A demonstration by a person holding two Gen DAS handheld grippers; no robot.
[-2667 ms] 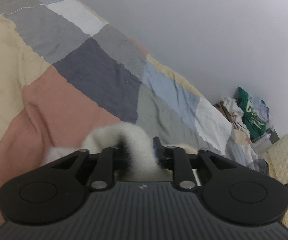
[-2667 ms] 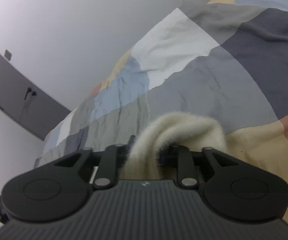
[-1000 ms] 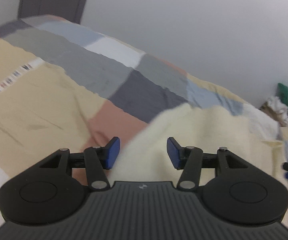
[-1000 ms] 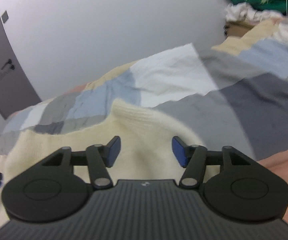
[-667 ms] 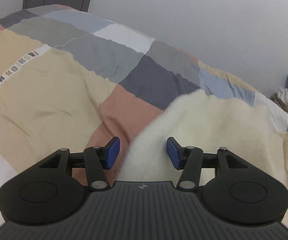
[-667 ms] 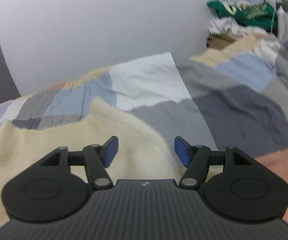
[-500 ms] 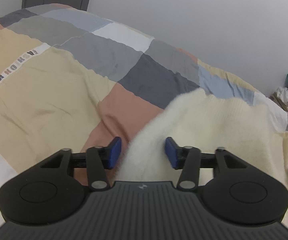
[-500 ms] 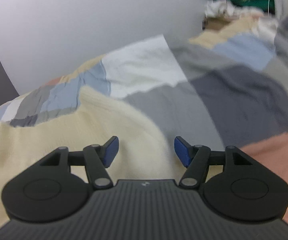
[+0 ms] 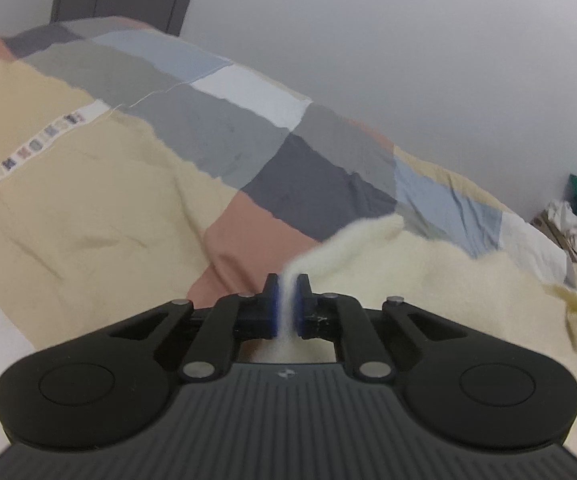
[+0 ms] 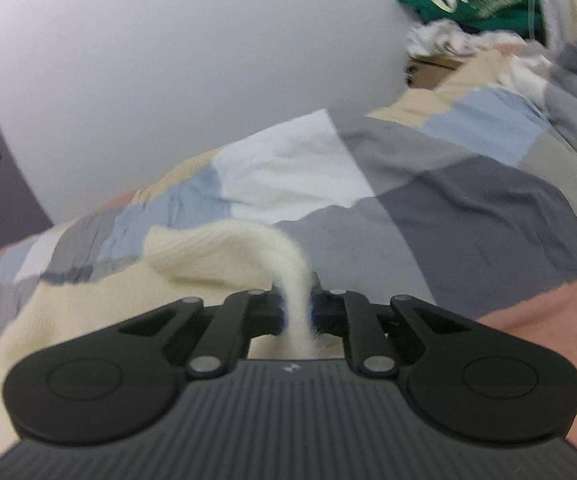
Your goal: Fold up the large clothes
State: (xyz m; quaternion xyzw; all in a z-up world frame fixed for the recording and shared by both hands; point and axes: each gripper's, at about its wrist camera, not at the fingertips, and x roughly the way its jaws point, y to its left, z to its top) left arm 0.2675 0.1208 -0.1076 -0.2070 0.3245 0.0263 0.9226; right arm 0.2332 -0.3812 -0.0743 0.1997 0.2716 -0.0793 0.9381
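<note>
My left gripper point(image 9: 287, 285) is clamped on a fold of the cream sweater point(image 9: 428, 272), and my right gripper point(image 10: 297, 285) pinches another edge of the sweater point(image 10: 216, 252). The sweater lies spread on the patchwork quilt point(image 9: 128, 208), between my two grips. A clothes pile point(image 10: 472, 4) sits by the wall.

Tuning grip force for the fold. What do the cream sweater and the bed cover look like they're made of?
Cream sweater: looks like a soft, fuzzy knit, wool or acrylic, I can't tell which; ribbed edge and hairy fringe where the right hand-held gripper pinches it, matte. The left hand-held gripper pinches another edge.
Bed cover: thin woven patchwork, probably cotton; matte, sharp creases, stitched seams.
</note>
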